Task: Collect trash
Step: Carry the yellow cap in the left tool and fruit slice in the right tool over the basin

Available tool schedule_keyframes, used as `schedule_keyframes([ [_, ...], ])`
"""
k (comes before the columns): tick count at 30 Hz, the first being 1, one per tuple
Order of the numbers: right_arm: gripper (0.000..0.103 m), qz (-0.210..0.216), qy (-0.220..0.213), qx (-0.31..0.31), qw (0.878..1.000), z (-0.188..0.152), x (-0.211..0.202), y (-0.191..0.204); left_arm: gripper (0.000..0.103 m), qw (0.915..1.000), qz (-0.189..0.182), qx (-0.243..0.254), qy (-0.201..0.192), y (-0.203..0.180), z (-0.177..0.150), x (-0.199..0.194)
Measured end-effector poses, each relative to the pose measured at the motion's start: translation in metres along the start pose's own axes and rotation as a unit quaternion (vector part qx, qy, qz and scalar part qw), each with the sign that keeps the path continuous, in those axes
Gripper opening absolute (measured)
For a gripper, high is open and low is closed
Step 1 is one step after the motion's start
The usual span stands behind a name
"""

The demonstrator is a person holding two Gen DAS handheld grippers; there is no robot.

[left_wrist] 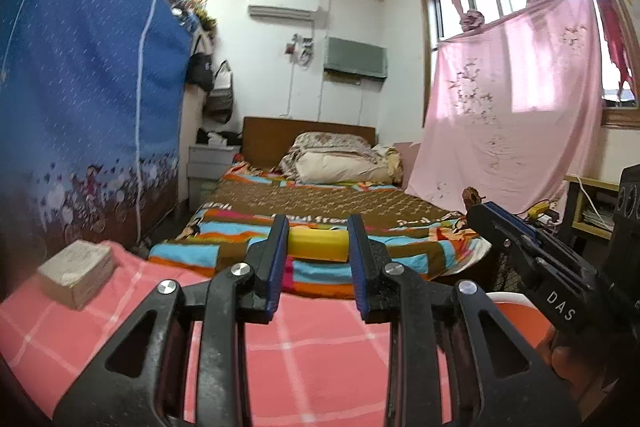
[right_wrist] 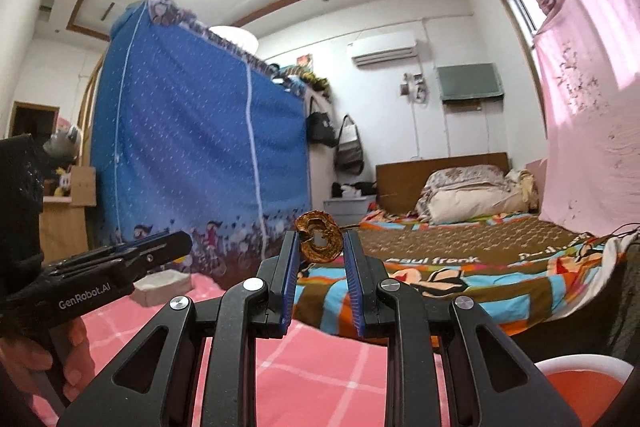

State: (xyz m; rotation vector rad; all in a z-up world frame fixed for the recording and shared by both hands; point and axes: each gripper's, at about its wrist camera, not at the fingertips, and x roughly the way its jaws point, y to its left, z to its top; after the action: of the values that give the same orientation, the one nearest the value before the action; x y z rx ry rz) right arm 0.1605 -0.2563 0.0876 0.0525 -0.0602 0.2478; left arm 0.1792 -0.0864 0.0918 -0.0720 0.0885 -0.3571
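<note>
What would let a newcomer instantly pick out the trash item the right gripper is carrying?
Start at the bed with the colourful striped blanket. In front of it, the right gripper pinches a small brown, dried-up ring with a hole through its middle. The left gripper holds a smooth yellow piece instead.

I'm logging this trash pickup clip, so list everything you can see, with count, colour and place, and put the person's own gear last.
yellow piece of trash: one, yellow, clamped across the left gripper's fingers
dried fruit ring: one, brown, curled, pinched between the right gripper's fingers
box: one, beige, on the pink checked tablecloth, far left
bin: one, orange with white rim, lower right, partly hidden
bed: one, colourful blanket, cream pillows at the headboard
fabric wardrobe: one, blue, left of the bed
curtain: pink, over the window
air conditioner: one, white, back wall
left gripper: black, blue pads
right gripper: black, blue pads
</note>
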Motion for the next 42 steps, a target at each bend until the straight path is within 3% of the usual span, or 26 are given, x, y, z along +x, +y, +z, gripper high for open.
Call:
schedule_keyframes([
  [6,0.021,-0.025,-0.020,0.010,0.999,0.008,-0.024,-0.018,0.033,0.9990,-0.027,0.032,-0.012,-0.036,0.005,-0.001],
  [23,0.021,-0.106,-0.033,0.042,0.993,0.008,-0.080,-0.080,0.033,0.9910,-0.114,0.067,0.017,-0.121,-0.001,0.009],
  [42,0.021,-0.169,0.030,0.099,0.980,-0.018,-0.109,-0.134,0.033,0.9720,-0.176,0.090,0.127,-0.172,-0.039,0.036],
])
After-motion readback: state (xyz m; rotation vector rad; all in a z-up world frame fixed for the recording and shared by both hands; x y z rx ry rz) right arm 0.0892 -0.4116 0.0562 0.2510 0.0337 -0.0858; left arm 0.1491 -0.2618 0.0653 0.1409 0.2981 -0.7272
